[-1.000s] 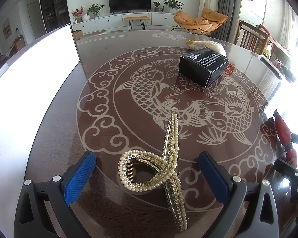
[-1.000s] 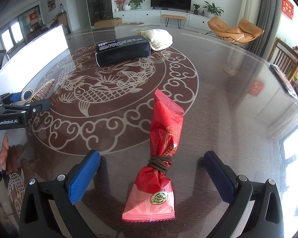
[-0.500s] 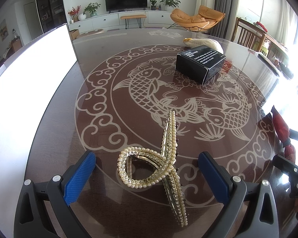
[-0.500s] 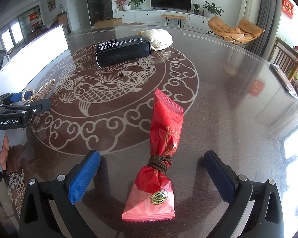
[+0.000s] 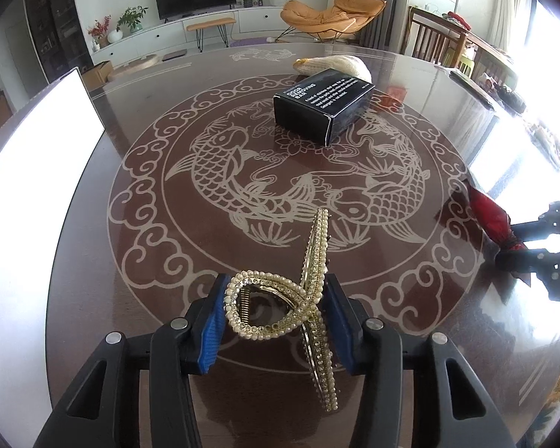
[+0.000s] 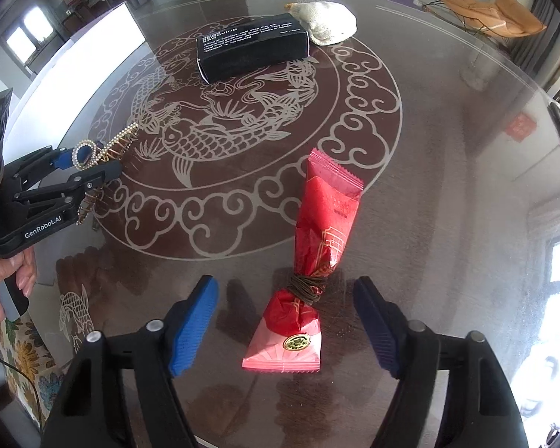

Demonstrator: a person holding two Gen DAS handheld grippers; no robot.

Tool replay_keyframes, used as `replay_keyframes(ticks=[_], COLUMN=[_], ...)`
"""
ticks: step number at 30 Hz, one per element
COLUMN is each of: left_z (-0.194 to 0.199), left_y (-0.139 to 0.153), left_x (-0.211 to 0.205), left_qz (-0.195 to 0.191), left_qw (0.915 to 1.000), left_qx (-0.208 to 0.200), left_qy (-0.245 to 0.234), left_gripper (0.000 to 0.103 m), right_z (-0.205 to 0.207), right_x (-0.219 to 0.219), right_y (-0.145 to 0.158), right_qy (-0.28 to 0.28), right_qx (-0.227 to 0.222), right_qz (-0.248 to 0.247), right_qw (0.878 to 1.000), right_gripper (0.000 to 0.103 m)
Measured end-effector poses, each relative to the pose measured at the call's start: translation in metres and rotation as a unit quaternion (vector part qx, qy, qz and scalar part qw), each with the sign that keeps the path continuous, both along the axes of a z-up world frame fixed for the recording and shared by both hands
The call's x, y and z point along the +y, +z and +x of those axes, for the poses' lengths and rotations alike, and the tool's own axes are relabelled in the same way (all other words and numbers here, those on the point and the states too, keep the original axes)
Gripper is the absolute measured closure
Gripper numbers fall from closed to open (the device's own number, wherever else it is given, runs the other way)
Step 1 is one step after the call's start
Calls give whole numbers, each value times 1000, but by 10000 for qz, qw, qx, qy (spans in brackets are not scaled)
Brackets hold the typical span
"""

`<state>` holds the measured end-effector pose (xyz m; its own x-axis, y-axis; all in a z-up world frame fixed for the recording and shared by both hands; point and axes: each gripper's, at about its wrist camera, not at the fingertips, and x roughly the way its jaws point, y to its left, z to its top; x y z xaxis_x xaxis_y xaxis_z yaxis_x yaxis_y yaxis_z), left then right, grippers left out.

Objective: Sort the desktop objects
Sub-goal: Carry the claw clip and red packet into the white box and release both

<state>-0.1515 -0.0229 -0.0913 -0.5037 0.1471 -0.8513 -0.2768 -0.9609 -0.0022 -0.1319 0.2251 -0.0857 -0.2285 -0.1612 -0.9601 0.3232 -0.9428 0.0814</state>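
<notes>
A pearl-and-gold hair clip [image 5: 280, 298] lies on the dark round table [image 5: 93, 261]. My left gripper [image 5: 276, 321] has its blue pads against both sides of the clip, and its jaws are closing. In the right wrist view the same clip [image 6: 104, 145] sits in the left gripper [image 6: 89, 166]. A red snack packet [image 6: 324, 224], tied with brown cord, lies between the fingers of my right gripper [image 6: 285, 287]. Those jaws are closing too, with a gap left on each side of the packet.
A black box [image 5: 323, 102] with white print stands at the table's centre back, and a white cloth pouch [image 5: 339, 63] lies behind it. A bright white panel [image 5: 30, 186] runs along the left edge. A person's hand [image 6: 3, 291] grips the left handle.
Both grippers have narrowed from wide open. The left pads came in onto the hair clip; the right pads moved closer to the red packet. The right view tilted further down.
</notes>
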Motion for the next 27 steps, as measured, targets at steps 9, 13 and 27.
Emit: replay_keyframes(ticks=[9,13,27], left_z=[47,70,101], left_y=[41,89,135], left_x=[-47,-85,-347], left_qz=[938,1564,781], left_qw=[9945,9843,9550], left_qx=[448,750,838], left_qy=[134,336,2737], left_gripper=[57,57,57], right_z=[13,15,45], right_x=[-17,-52,-370], right_y=[26,71,178], right_qy=[49,342,2410], right_qx=[336,673,1209], right_qz=[110,-62,-1620], right_qw=[9994,9971,9492], right_gripper=[78,78,78])
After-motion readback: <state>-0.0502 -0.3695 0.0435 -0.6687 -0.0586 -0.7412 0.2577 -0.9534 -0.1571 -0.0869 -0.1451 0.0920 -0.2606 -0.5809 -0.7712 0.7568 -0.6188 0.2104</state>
